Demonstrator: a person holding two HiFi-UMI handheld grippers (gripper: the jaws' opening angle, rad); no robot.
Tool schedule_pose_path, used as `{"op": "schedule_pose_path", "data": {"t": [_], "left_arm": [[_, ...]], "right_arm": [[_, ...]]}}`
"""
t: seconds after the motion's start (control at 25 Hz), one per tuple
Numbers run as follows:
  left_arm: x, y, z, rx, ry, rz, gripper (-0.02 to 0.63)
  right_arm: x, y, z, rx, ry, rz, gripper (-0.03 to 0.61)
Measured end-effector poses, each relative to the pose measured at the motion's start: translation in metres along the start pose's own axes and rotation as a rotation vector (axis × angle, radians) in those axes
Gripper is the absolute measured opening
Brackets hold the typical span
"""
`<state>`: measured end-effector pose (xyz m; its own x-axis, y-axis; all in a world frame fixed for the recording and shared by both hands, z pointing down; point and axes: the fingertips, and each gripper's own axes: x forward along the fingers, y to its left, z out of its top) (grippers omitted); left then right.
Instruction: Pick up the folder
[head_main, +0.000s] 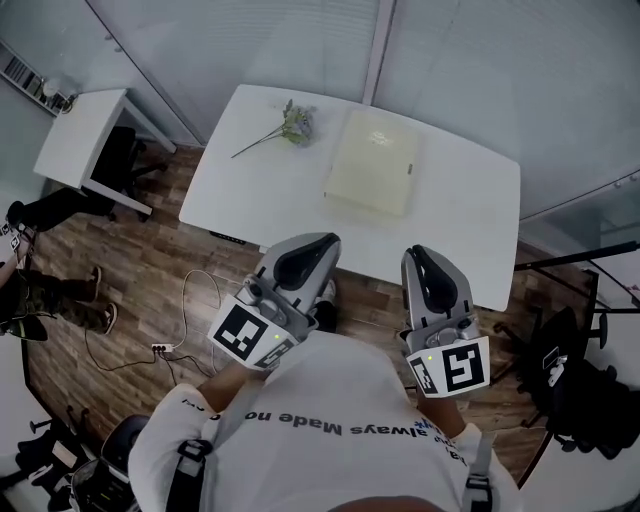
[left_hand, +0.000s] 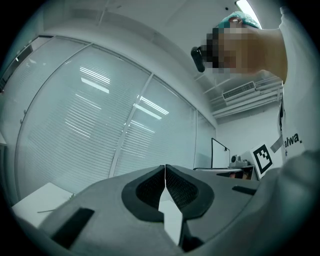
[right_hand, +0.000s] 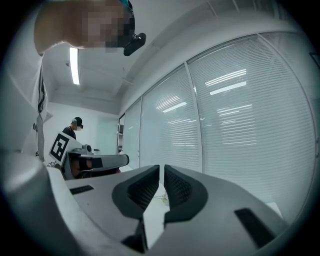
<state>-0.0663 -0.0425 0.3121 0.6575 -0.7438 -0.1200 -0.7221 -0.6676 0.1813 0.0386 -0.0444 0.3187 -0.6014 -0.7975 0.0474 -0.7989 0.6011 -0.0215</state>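
Your L gripper (head_main: 320, 242) is closed w/ nothing in it: in its own view the dark, mesh-textured pads (left_hand: 150, 187) meet tip to tip inside smooth grey moulded shells. R gripper (head_main: 416, 254) is the same, jaws together w/ only a hairline slit, empty. Both sit at the near edge of the white table (head_main: 470, 220), a smooth matte top w/ rounded corners. The folder (head_main: 372, 160) lies flat on the far half: pale cream, rectangular, soft-cornered, well apart from both grippers. Just left of it is a thin-stemmed flower sprig (head_main: 285, 128). Wood-plank floor (head_main: 150, 270) below; slatted blinds (right_hand: 235, 115) behind glass ahead.
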Motion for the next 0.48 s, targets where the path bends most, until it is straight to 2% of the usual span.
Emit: {"op": "schedule_pose_path", "data": {"t": [0.24, 0.48], "left_arm": [[0.024, 0.053, 0.004, 0.001, 0.004, -0.015, 0.014], [0.044, 0.081, 0.004, -0.001, 0.007, -0.043, 0.014]], "right_arm": [[0.055, -0.012, 0.002, -0.006, 0.000, -0.013, 0.032], [0.086, -0.022, 0.001, -0.010, -0.001, -0.035, 0.032]]}}
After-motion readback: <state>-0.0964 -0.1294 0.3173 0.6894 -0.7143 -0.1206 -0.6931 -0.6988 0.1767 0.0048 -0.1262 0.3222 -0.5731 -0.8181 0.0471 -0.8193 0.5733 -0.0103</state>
